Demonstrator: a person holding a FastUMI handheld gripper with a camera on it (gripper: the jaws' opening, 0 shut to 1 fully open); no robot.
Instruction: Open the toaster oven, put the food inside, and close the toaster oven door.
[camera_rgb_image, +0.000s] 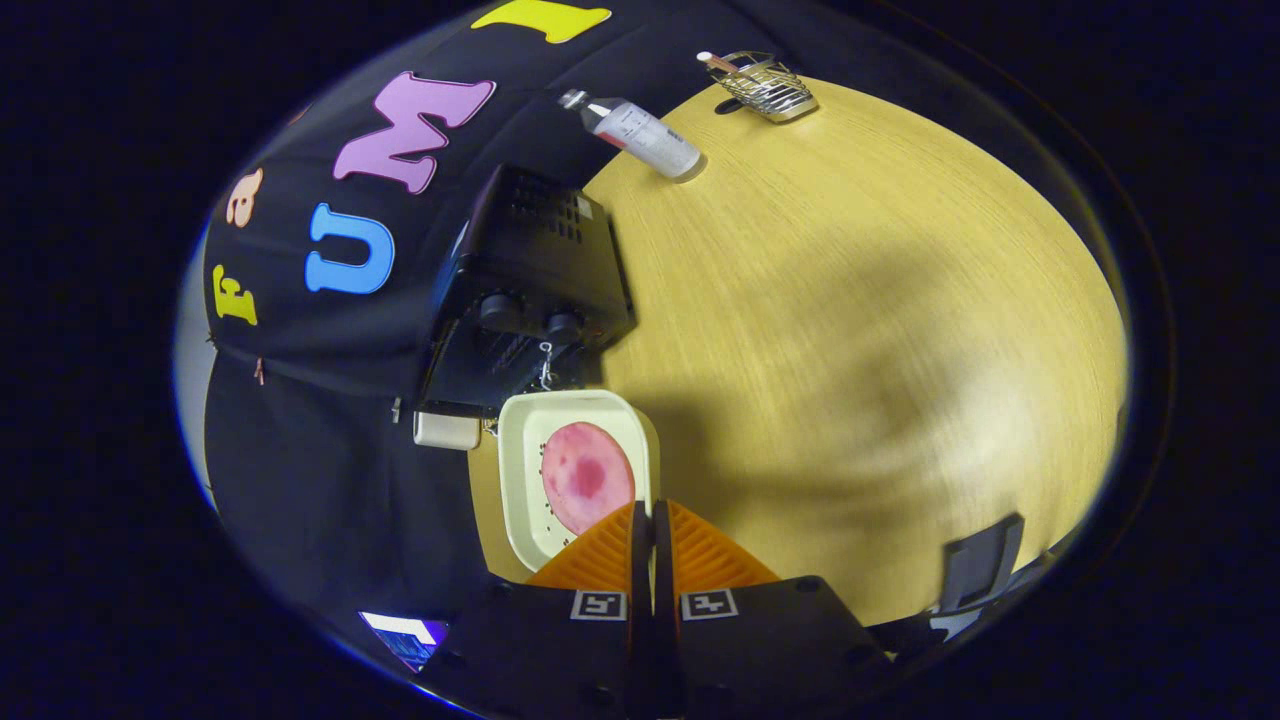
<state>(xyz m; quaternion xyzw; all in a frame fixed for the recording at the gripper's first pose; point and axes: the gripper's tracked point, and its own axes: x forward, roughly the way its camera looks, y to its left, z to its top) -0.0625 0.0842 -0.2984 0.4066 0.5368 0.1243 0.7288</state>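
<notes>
My gripper (652, 512) is shut on the near rim of a cream tray (520, 470), its orange fingers (700, 555) pressed close together with the rim between them. A round pink slice of food (587, 476) lies in the tray. The tray is tilted over the wooden table's edge. Just beyond it stands the black toaster oven (535, 255) with two knobs (565, 326) on its front. The oven's dark door panel and pale handle (446, 430) reach toward the tray's far end. I cannot tell how far the door is open.
The round wooden table (860, 330) spreads beyond and beside the fingers. A clear bottle (640, 132) and a wire basket (768, 88) stand at its far side. A dark chair back (980, 572) sits near the table's edge beside the gripper body.
</notes>
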